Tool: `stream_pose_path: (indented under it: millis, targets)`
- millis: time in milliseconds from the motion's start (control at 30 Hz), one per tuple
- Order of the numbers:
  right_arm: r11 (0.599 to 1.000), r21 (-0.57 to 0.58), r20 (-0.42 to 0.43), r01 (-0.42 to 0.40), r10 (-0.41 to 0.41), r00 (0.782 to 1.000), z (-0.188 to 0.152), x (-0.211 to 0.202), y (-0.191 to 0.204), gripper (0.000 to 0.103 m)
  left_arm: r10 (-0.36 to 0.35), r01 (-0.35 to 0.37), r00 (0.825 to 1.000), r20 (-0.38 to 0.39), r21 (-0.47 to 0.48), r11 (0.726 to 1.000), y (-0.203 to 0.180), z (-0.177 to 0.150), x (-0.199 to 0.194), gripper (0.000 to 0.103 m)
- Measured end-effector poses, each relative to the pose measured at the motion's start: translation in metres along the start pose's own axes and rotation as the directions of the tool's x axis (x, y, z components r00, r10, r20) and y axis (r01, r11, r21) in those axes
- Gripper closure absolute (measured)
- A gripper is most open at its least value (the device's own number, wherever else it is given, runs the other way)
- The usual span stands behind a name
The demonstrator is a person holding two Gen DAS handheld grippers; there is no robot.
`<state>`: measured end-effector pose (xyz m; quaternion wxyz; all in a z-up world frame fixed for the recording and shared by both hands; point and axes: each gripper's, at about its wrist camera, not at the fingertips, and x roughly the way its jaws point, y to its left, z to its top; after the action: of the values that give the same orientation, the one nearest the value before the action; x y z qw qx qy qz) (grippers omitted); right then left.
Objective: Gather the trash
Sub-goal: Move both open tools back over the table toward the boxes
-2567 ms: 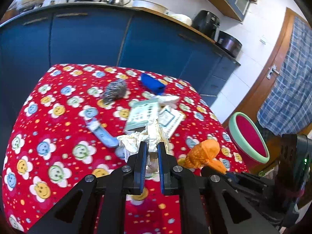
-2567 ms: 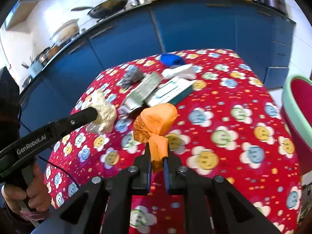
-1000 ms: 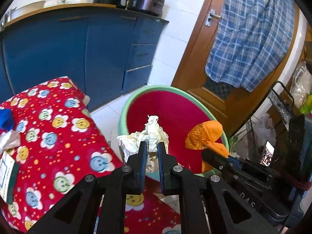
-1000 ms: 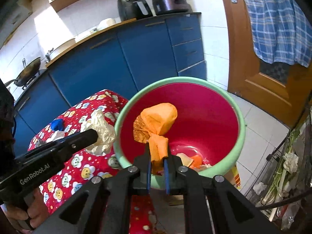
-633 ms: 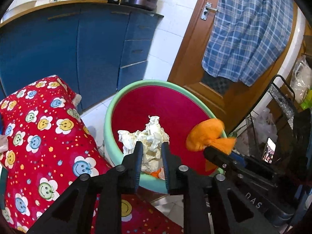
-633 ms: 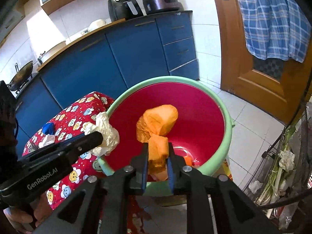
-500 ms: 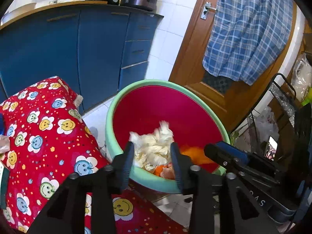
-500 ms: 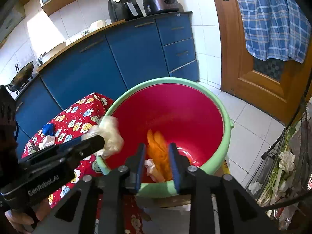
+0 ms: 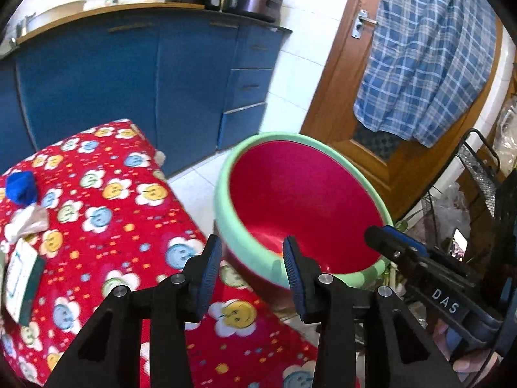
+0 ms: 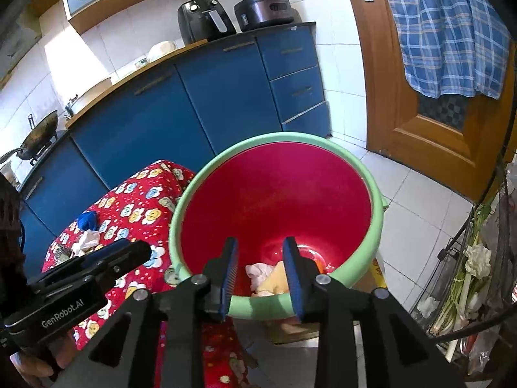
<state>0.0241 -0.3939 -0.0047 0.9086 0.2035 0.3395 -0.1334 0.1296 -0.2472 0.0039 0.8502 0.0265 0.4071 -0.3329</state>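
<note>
Trash (image 10: 268, 278) lies in the bin (image 10: 374, 194) (both jaws apart, empty).

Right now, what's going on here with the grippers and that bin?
A person is clearing trash off the table with the red floral tablecloth into the red bin with a green rim. Both the left gripper and right gripper are open and empty above the bin. Crumpled trash lies at the bin's bottom. A blue wad and a small carton remain on the table.

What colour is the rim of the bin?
Light green rim, red inside; clearest in the right wrist view.
</note>
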Motion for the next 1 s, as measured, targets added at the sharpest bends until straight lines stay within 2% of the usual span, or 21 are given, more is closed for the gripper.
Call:
stream_pose_path:
  millis: [300, 633, 1000]
  targets:
    - [0.995, -0.049, 0.001, -0.086, 0.086, 0.996, -0.005, -0.011, 0.028, 0.068, 0.076, -0.075, 0.997, 0.028, -0.028, 0.997, 0.029, -0.014, -0.037, 0.062]
    - [0.979, -0.11, -0.032, -0.171, 0.169, 0.985, -0.015, -0.011, 0.068, 0.065, 0.164, -0.158, 0.984, 0.065, -0.097, 0.983, 0.064, -0.027, -0.078, 0.062]
    - [0.955, -0.16, -0.088, -0.249, 0.237, 0.967, -0.025, -0.004, 0.105, 0.06, 0.301, -0.282, 0.952, 0.053, -0.231, 0.931, 0.124, -0.05, -0.112, 0.062]
